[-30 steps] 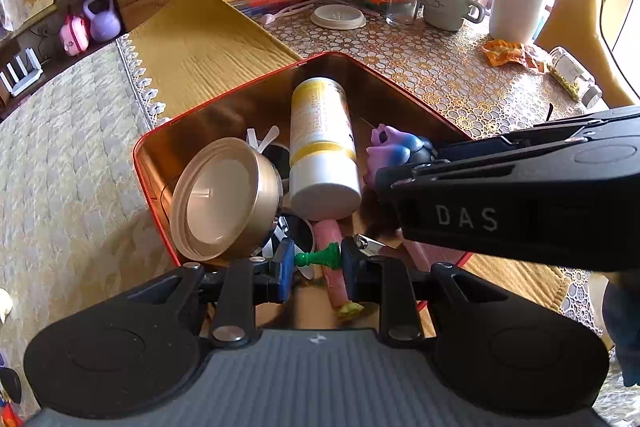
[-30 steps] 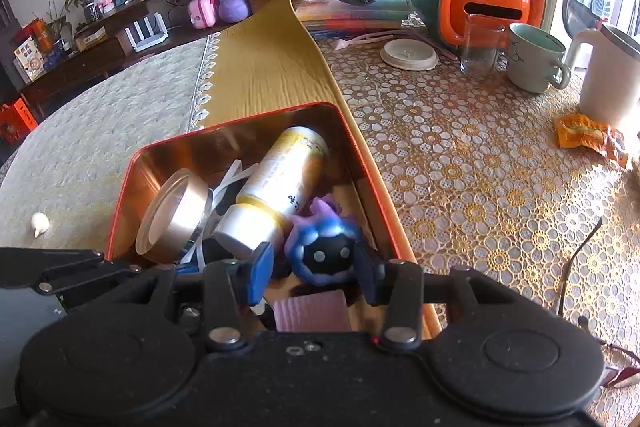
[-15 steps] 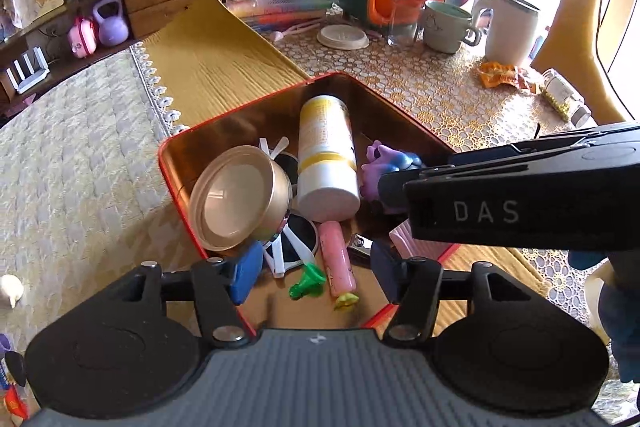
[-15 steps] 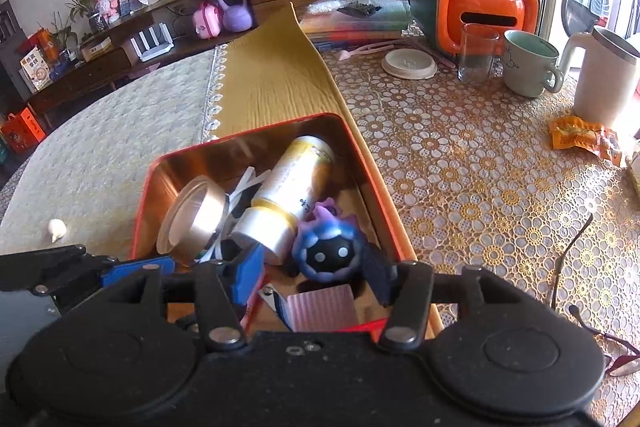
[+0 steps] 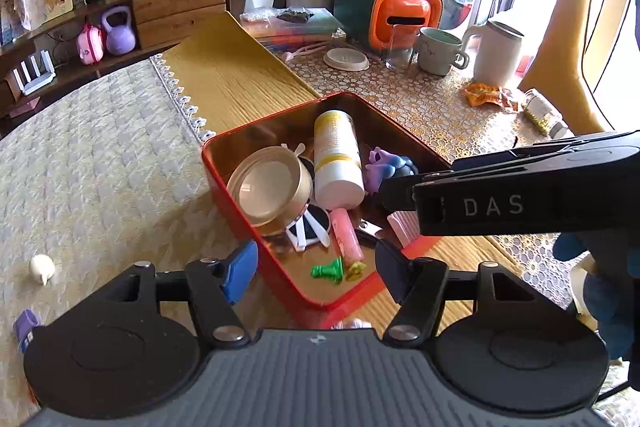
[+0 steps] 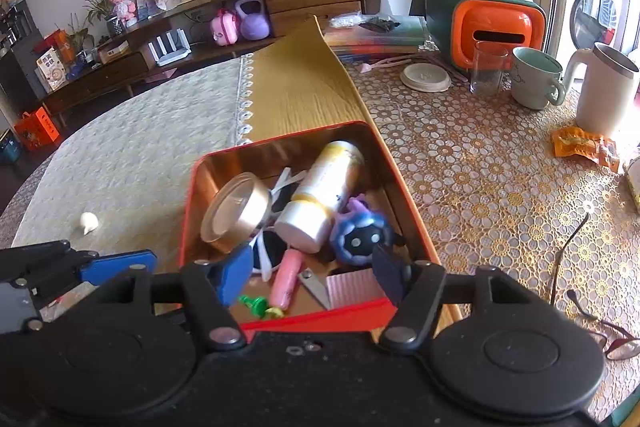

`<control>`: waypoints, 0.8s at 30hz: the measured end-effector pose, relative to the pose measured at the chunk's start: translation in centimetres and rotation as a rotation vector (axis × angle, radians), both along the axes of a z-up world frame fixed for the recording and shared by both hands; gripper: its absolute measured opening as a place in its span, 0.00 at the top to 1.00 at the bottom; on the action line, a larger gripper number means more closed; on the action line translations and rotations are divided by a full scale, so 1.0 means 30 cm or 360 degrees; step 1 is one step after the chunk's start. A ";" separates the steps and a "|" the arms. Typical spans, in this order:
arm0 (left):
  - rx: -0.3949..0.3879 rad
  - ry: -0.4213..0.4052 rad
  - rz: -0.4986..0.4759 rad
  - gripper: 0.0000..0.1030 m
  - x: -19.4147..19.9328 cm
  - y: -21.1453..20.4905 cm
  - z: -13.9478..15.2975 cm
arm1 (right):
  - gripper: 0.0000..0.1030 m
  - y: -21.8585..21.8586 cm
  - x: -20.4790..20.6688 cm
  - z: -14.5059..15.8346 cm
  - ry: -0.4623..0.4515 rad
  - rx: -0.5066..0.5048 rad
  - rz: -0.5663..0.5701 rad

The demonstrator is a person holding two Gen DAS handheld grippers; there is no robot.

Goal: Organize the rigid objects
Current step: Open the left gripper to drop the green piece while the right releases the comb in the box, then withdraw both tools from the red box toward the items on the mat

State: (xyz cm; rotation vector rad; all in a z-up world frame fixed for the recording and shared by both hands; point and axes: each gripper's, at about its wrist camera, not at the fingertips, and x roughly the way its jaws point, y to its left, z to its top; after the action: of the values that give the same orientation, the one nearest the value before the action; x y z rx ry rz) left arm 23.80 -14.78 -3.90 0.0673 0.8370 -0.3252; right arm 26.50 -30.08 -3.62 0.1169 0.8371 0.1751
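Observation:
A red tin (image 5: pixel 256 143) (image 6: pixel 280 151) sits on the table. It holds a gold round box (image 5: pixel 268 191), a white and yellow bottle (image 5: pixel 336 159), a blue and purple toy (image 6: pixel 360 235), a pink tube (image 5: pixel 346 233) and a green pawn (image 5: pixel 328 270). My left gripper (image 5: pixel 316 273) hovers over the tin's near corner, its jaws opening, with nothing gripped. My right gripper (image 6: pixel 310 275) hangs above the tin's near edge, jaws also opening and empty; the toy lies loose just beyond its fingertips.
A small white object (image 5: pixel 42 267) lies on the cream cloth to the left. Behind and right of the tin stand a glass (image 6: pixel 486 67), a mug (image 6: pixel 534 77), a white jug (image 6: pixel 604 91) and an orange-fronted box (image 6: pixel 496 27). Glasses (image 6: pixel 576 287) lie to the right.
The left gripper let go of the green pawn, which now lies in the tin. The right gripper released the blue toy. Both drew back and up with jaws widening.

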 end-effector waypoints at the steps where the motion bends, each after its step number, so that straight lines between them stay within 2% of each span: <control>1: -0.0004 -0.0004 0.0003 0.37 -0.008 0.008 0.005 | 0.32 0.007 -0.007 0.005 -0.0003 0.0004 0.0006; 4: -0.0012 -0.0020 0.0012 0.36 -0.038 0.039 0.018 | 0.27 0.032 -0.029 0.020 -0.0017 0.0009 0.0031; 7: -0.0016 -0.0044 0.0029 0.27 -0.069 0.077 0.031 | 0.23 0.059 -0.048 0.030 -0.0016 0.0017 0.0052; 15: 0.0014 -0.0111 0.0100 0.25 -0.147 0.193 0.055 | 0.10 0.137 -0.089 0.040 -0.0016 0.0058 0.0111; 19: 0.0021 -0.0159 0.0172 0.23 -0.188 0.260 0.062 | 0.03 0.183 -0.111 0.049 -0.0063 0.0095 0.0200; 20: 0.0013 -0.0168 0.0191 0.20 -0.199 0.282 0.063 | 0.02 0.195 -0.115 0.050 -0.0070 0.0098 0.0220; 24: -0.0007 -0.0183 0.0268 0.18 -0.225 0.363 0.064 | 0.00 0.247 -0.128 0.056 -0.0084 0.0119 0.0280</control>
State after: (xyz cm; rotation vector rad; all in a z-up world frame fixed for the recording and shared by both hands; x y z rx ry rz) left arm 17.06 -3.91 -1.98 0.0114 0.7227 -0.1632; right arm 22.65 -22.65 -1.94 0.1083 0.7880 0.3739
